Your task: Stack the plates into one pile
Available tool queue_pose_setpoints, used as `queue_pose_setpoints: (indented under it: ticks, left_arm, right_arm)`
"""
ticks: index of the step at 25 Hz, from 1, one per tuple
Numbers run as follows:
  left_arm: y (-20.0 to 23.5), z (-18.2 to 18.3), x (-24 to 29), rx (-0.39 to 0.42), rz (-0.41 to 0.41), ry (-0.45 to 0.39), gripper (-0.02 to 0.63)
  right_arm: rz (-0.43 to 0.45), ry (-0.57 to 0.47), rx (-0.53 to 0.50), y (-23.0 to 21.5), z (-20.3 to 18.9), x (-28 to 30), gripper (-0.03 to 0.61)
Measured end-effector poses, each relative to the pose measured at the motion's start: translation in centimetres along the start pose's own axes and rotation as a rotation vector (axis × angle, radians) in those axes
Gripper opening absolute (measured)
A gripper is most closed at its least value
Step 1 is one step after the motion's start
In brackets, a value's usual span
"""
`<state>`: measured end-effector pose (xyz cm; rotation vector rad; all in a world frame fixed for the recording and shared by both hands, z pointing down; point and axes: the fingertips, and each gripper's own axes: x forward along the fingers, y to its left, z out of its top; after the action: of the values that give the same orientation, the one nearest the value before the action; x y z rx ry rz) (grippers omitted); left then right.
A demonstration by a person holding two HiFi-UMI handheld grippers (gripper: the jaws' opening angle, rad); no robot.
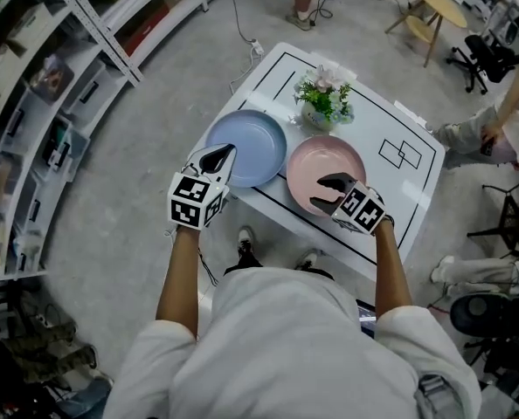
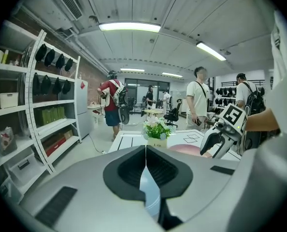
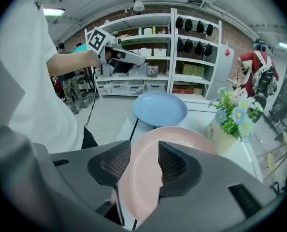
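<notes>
Past the white shirt (image 1: 277, 339), the left gripper (image 1: 217, 158) is pinched tight on the blue plate (image 1: 258, 142) at its near rim. The right gripper (image 1: 331, 194) gapes wide astride the pink plate (image 1: 328, 162), just beside it to the right. Both plates are round, shallow and glossy, on the table (image 1: 408, 129).

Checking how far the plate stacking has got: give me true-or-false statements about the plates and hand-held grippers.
1. The blue plate lies on the pink plate. False: they lie side by side on the table.
2. The right hand-held gripper has its jaws apart around the pink plate's rim. True.
3. The flower pot stands on the blue plate. False: it stands on the table beyond them.
4. The left hand-held gripper is shut on the blue plate's rim. True.
</notes>
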<state>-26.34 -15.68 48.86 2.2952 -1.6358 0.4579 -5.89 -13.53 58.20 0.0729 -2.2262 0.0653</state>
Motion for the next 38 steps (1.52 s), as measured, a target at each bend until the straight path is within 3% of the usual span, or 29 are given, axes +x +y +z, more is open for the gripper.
queue_pose_setpoints:
  ticks: [5, 11, 13, 16, 22, 26, 30, 34, 38]
  left_arm:
    - [3.6, 1.3, 0.8, 0.017, -0.005, -0.023, 0.02]
    - [5.8, 1.8, 3.3, 0.075, -0.099, -0.004, 0.021]
    - [5.4, 1.5, 4.8, 0.096, -0.163, 0.02, 0.061]
    - [3.8, 0.7, 7.2, 0.134, -0.281, 0.073, 0.131]
    - [-2.6, -3.9, 10.4, 0.215, -0.525, 0.247, 0.201]
    - [-7.2, -8.2, 11.2, 0.299, -0.611, 0.337, 0.227]
    - [-9.4, -13.0, 11.8, 0.379, -0.601, 0.462, 0.234]
    - [-9.1, -16.4, 12.2, 0.464, -0.497, 0.573, 0.233]
    - [-8.7, -17.9, 12.1, 0.466, -0.426, 0.609, 0.157]
  right_arm:
    - [-0.288, -0.07, 0.051, -5.4, 3.6, -2.3, 0.067]
    - [-0.414, -0.168, 0.195, -7.7, 6.4, -2.8, 0.014]
    - [-0.45, -0.177, 0.245, -7.9, 6.7, -2.6, 0.014]
    - [-0.503, -0.19, 0.305, -8.3, 6.8, -2.3, 0.014]
    - [-0.588, -0.201, 0.429, -7.1, 5.2, -2.1, 0.014]
    - [-0.635, -0.185, 0.483, -6.2, 3.2, -2.3, 0.014]
    - [-0.629, -0.17, 0.51, -4.8, 1.7, -2.5, 0.014]
    - [-0.615, -0.16, 0.525, -3.4, 0.2, -2.8, 0.014]
    - [-0.584, -0.148, 0.535, -2.3, -1.4, -3.1, 0.014]
